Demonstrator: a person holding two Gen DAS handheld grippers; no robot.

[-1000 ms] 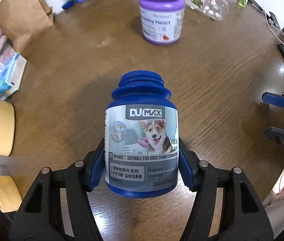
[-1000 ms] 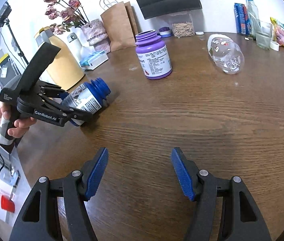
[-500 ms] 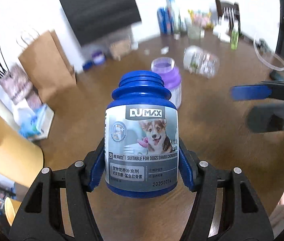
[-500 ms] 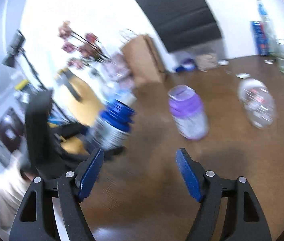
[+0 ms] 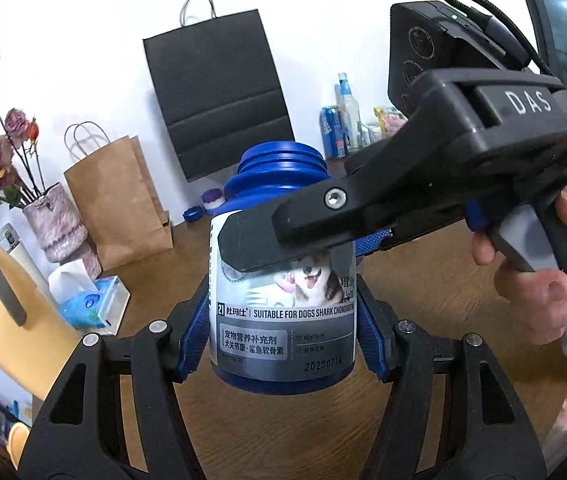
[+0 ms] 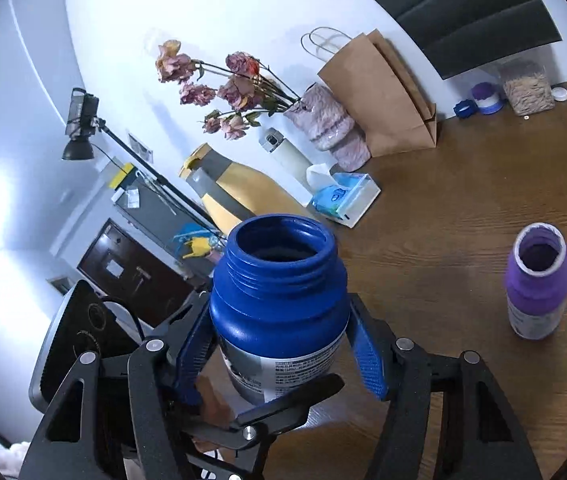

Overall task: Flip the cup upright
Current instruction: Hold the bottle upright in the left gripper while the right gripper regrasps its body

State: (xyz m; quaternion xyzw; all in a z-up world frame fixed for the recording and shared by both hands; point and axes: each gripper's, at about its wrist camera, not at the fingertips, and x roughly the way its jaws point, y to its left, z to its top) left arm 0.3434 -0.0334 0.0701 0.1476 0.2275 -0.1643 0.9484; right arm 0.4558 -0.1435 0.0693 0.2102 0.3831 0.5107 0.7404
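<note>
The blue open-mouthed bottle (image 5: 283,332) with a grey dog label is held upright in the air above the table. My left gripper (image 5: 283,332) is shut on its lower body. My right gripper (image 6: 279,344) is closed around its upper body from the side, pads touching both flanks; in the left wrist view it (image 5: 303,236) crosses the front of the label. The bottle's open mouth (image 6: 281,240) points up.
A purple open bottle (image 6: 537,284) stands on the brown table (image 6: 463,200) to the right. At the table's left edge are a tissue box (image 6: 343,196), a yellow jug (image 6: 239,196), a flower vase (image 6: 327,124) and a paper bag (image 6: 379,92).
The left gripper has lifted and tilted the blue bottle from lying to upright. The right gripper has swung in from the right and closed around the bottle's upper body.
</note>
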